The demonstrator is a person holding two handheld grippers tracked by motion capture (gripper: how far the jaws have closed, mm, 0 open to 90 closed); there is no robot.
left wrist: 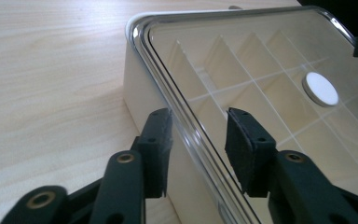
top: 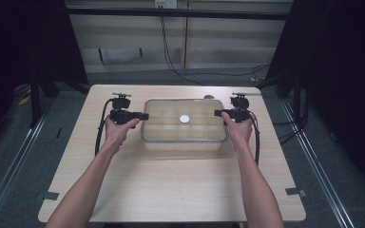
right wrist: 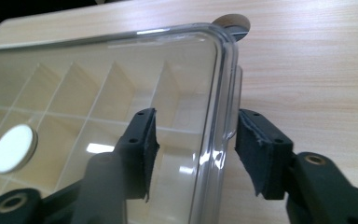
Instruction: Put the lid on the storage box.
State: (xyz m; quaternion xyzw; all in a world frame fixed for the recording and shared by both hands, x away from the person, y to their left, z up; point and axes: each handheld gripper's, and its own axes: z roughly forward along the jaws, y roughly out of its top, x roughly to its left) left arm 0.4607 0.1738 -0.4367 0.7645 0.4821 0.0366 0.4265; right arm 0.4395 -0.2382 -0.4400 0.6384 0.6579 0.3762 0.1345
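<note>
Clear lid [top: 185,118] is sitting on the divided box [top: 183,145] mid-table, long axis running L–R; L gripper [left wrist: 198,135] is straddling its left short edge, R gripper [right wrist: 193,142] its right; both part-open, pads gripping nothing; each hand equally near its end.

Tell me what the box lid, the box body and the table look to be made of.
Lid: clear glossy plastic, probably; dividers show through and it reflects light. Box body: cream, matte, likely plastic. Table: pale wood-grain surface, possibly laminate; streaks run along it.
</note>
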